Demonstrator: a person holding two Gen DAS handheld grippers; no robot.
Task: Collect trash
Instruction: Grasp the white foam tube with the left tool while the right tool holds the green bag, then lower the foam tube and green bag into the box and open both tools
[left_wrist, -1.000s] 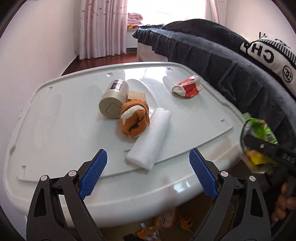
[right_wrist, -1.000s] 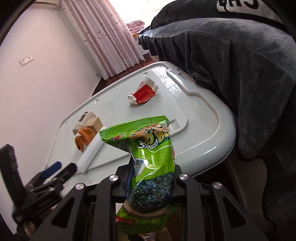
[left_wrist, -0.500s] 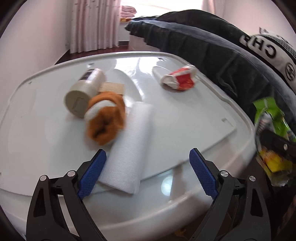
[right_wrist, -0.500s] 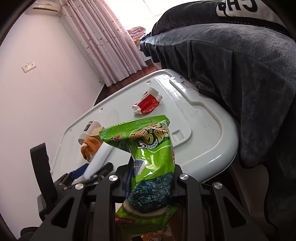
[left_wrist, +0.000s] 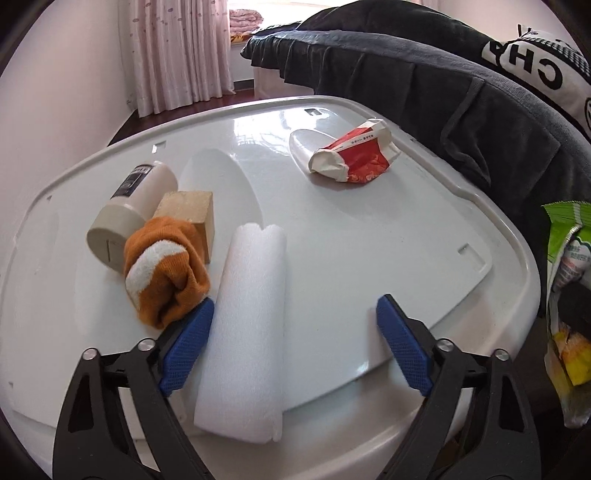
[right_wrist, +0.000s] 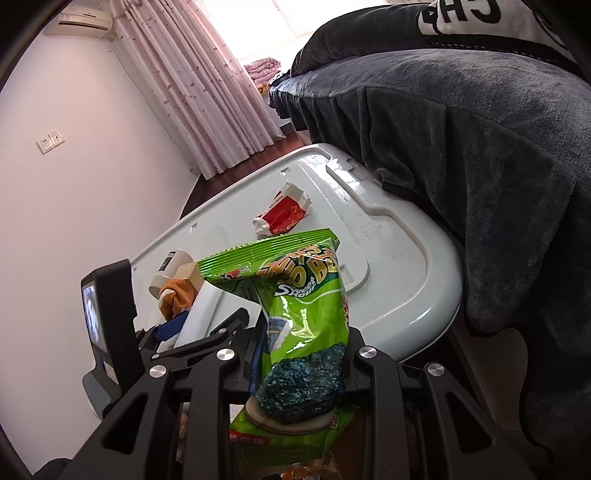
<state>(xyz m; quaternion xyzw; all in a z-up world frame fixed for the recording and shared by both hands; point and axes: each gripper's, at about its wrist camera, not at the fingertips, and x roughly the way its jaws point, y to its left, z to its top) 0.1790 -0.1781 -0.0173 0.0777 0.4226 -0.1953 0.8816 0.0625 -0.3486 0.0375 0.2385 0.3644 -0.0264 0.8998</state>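
My left gripper (left_wrist: 293, 343) is open, its blue pads astride the near end of a white foam roll (left_wrist: 249, 325) lying on the white table (left_wrist: 369, 240). The roll sits against the left pad, with a wide gap to the right pad. My right gripper (right_wrist: 301, 365) is shut on a green snack bag (right_wrist: 299, 314), held beyond the table's near right edge; the bag also shows in the left wrist view (left_wrist: 567, 280). A crumpled red and white wrapper (left_wrist: 351, 157) lies at the far right of the table and shows in the right wrist view (right_wrist: 282, 214).
An orange and white sock (left_wrist: 162, 269), a tan block (left_wrist: 188, 214) and a beige cylinder (left_wrist: 129, 206) sit left of the foam roll. A bed with a dark grey blanket (left_wrist: 443, 92) borders the table's right side. Pink curtains (left_wrist: 177, 55) hang at the back.
My left gripper has moved forward over the table until its pads straddle the foam roll's near end. My right gripper still holds the snack bag and has shifted slightly.
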